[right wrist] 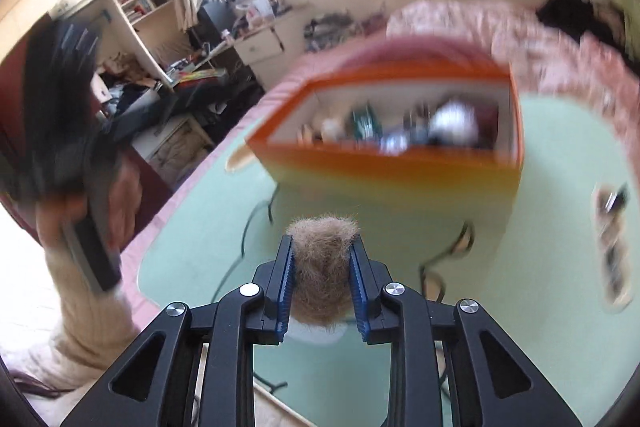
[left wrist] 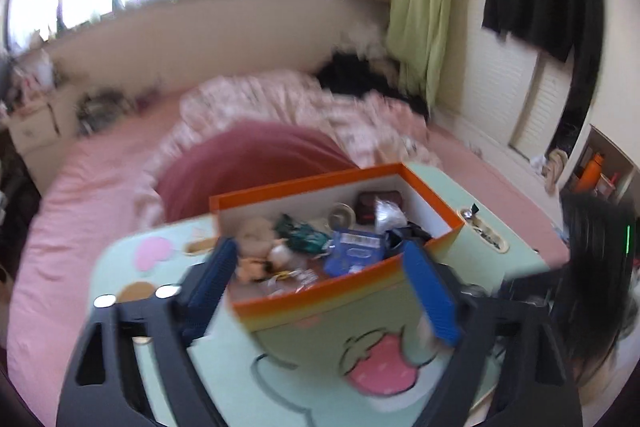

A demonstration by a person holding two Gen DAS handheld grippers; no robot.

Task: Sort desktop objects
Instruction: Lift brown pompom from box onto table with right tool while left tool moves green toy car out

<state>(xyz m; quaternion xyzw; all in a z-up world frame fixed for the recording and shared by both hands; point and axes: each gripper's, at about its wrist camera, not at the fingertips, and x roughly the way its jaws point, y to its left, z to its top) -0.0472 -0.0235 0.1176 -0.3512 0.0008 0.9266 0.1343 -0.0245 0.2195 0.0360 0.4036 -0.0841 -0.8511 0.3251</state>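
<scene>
Fuzzy tan toy (right wrist: 323, 267) is clamped by right gripper (right wrist: 322, 267), carriage to orange box (right wrist: 384, 163) at twelve o'clock judged next; left gripper (left wrist: 320, 283) is held apart, empty.

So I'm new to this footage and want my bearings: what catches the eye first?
The orange box on the mint-green table, open and heaped with small odds and ends, stands just ahead of both grippers. Next, the tan furry object pinched in the right gripper in front of the box. The left gripper frames the box's near corner, jaws apart.

One orange box (left wrist: 320, 291), one furry tan toy (right wrist: 323, 259), two tongs (left wrist: 320, 279) (right wrist: 322, 259).
</scene>
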